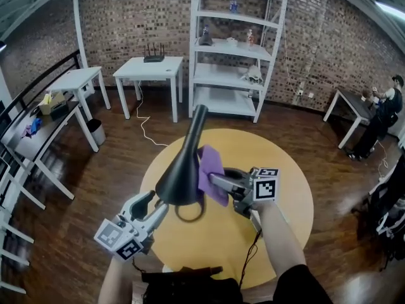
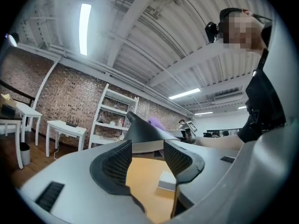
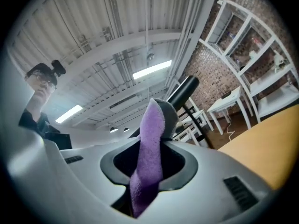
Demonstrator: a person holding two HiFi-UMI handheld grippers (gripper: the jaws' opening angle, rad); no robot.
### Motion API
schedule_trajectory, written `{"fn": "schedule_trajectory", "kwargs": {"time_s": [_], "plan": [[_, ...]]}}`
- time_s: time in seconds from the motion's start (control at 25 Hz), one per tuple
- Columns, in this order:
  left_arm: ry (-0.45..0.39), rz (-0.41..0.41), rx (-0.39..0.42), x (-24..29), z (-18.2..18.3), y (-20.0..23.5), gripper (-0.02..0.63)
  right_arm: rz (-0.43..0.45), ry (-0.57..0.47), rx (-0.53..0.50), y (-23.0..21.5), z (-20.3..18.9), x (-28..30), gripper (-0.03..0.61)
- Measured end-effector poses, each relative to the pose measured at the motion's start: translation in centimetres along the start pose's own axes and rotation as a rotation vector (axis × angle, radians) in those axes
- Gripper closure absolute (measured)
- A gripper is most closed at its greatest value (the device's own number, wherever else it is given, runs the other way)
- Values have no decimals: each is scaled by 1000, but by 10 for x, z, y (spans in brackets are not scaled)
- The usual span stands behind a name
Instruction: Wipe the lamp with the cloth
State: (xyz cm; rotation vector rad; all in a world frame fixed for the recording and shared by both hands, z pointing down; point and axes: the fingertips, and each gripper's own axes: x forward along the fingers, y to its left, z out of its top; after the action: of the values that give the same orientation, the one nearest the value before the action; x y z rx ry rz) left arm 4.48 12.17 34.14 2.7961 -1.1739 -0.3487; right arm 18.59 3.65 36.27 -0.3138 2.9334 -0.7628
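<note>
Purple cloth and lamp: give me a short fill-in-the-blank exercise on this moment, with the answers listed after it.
1. The right gripper is shut on a ____ cloth.
2. The lamp has a cone-shaped shade coloured ____.
3. The table under both grippers is yellow and ____ in shape.

Missing words: purple; black; round.

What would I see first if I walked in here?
A big black funnel-shaped lamp stands out over the middle of the round yellow table. Against its right side lies a bright purple cloth, pinched in the jaws of the right gripper.
</note>
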Motion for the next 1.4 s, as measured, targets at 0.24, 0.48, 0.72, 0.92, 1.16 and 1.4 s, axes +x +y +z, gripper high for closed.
{"fn": "schedule_trajectory", "kwargs": {"time_s": [0.24, 0.48, 0.72, 0.92, 1.16, 1.4], "plan": [[-5, -50, -11, -9, 8, 1, 405, -220, -348, 200, -94, 91, -7, 474], [-15, -61, -13, -15, 11, 6, 405, -111, -518, 399, -135, 124, 15, 474], [-24, -79, -14, 0, 21, 2, 405, -19, -504, 420, -126, 128, 21, 474], [-25, -87, -71, -2, 20, 11, 405, 41, -379, 393, -96, 109, 32, 474], [-61, -100, -87, -18, 6, 10, 405, 127, -180, 338, -56, 46, 36, 474], [-72, -96, -95, -14, 9, 8, 405, 195, -133, 333, -26, 18, 23, 474]]}}
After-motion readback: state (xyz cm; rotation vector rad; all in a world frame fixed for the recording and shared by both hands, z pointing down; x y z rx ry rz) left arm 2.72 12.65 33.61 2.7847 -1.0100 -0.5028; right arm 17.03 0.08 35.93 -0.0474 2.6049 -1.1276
